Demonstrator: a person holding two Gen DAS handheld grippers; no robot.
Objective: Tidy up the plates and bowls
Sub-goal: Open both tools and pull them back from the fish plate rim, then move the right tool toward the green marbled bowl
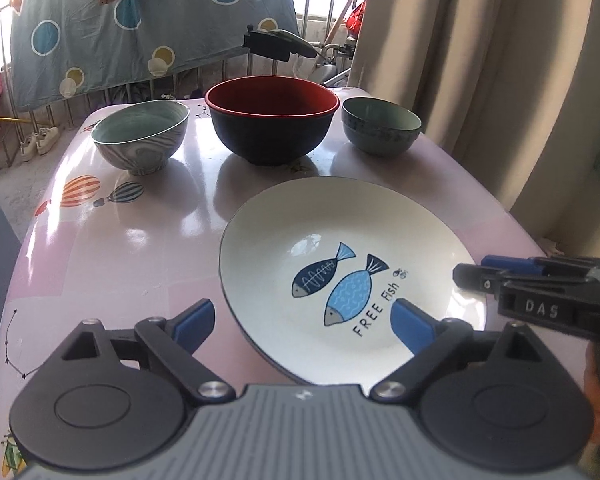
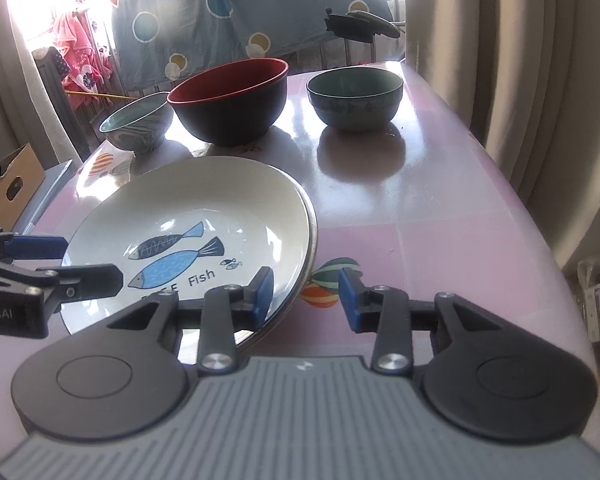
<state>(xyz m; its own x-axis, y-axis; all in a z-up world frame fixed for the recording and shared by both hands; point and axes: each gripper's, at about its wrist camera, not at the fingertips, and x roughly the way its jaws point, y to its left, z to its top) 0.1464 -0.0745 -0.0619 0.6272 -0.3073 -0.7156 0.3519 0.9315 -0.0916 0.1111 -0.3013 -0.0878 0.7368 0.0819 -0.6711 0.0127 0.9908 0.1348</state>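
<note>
A white plate (image 1: 340, 240) printed with two blue fish lies on the pink table (image 1: 120, 260), and a second rim shows beneath it (image 2: 311, 236). My left gripper (image 1: 304, 326) stands wide open, its blue pads straddling the plate's near edge without touching it. My right gripper (image 2: 306, 298) is open too, one pad inside the plate's right rim, the other outside. Each gripper shows in the other's view: right gripper (image 1: 480, 270), left gripper (image 2: 72, 262). Behind stand a marbled grey bowl (image 1: 140, 140), a black bowl with red inside (image 1: 272, 120) and a green bowl (image 1: 380, 128).
Beige curtains (image 1: 500, 80) hang close along the table's right side. A cardboard box (image 2: 12, 188) sits beyond the table's left edge. A spotted blue blanket (image 1: 140, 20) hangs on a railing behind the bowls. Balloon prints (image 1: 80, 192) mark the tabletop.
</note>
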